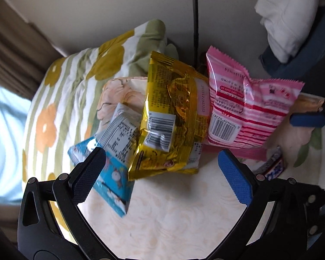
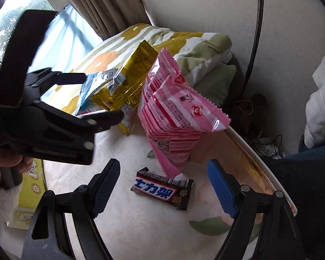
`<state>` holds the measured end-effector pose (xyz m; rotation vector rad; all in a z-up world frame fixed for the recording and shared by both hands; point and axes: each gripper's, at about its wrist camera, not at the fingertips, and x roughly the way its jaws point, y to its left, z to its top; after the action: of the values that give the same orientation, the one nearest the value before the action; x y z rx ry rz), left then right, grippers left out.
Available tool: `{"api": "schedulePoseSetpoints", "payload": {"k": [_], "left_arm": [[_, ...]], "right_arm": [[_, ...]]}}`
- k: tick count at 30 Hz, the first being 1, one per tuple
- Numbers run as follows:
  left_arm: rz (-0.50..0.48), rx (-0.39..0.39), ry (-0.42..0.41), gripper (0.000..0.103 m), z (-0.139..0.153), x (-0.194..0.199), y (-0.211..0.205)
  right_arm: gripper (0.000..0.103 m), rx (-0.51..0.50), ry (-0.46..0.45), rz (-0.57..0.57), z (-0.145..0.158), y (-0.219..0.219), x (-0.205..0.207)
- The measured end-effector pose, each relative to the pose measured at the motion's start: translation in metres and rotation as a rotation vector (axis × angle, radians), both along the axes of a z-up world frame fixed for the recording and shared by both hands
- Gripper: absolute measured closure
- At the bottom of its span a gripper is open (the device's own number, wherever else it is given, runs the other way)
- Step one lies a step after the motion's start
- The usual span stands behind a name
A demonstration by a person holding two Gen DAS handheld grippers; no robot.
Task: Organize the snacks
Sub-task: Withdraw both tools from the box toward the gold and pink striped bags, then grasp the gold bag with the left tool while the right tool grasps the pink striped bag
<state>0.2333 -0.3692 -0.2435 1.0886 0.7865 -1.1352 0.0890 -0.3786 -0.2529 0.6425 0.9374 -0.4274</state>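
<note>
Jaws of the left gripper (image 1: 162, 173) gape empty just below the gold snack bag (image 1: 173, 117), while from the right wrist the right gripper (image 2: 162, 184) stands equally agape, straddling the chocolate bar (image 2: 162, 191) lying crosswise on the tray (image 2: 270, 169).

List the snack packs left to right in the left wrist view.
blue pack → yellow pack → pink striped pack → candy bar, mostly hidden at the right.

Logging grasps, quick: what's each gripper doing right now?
Left gripper: open, holding nothing, by the yellow bag.
Right gripper: open, empty, above the chocolate bar.
</note>
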Motion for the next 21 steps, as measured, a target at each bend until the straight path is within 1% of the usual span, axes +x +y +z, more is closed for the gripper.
{"api": "schedulePoseSetpoints", "payload": {"k": [7, 10, 13, 15, 16, 21], "left_arm": [[-0.092, 0.011, -0.091, 0.001, -0.015, -0.005, -0.015], [-0.137, 0.008, -0.115, 0.005, -0.018, -0.007, -0.018], [-0.164, 0.011, -0.125, 0.017, -0.018, -0.009, -0.02], [-0.189, 0.018, -0.129, 0.03, -0.018, -0.011, -0.02], [-0.197, 0.021, -0.127, 0.036, -0.018, -0.012, -0.02], [-0.212, 0.023, -0.134, 0.039, -0.017, -0.015, -0.018]], "right_arm": [[0.024, -0.013, -0.025, 0.02, -0.015, -0.004, 0.005], [0.024, -0.025, -0.033, 0.031, -0.017, -0.004, 0.007], [0.024, -0.035, -0.038, 0.031, -0.019, -0.007, 0.009], [0.024, -0.041, -0.041, 0.031, -0.019, -0.009, 0.01], [0.024, -0.044, -0.043, 0.031, -0.02, -0.01, 0.01], [0.024, -0.048, -0.052, 0.027, -0.022, -0.013, 0.009]]}}
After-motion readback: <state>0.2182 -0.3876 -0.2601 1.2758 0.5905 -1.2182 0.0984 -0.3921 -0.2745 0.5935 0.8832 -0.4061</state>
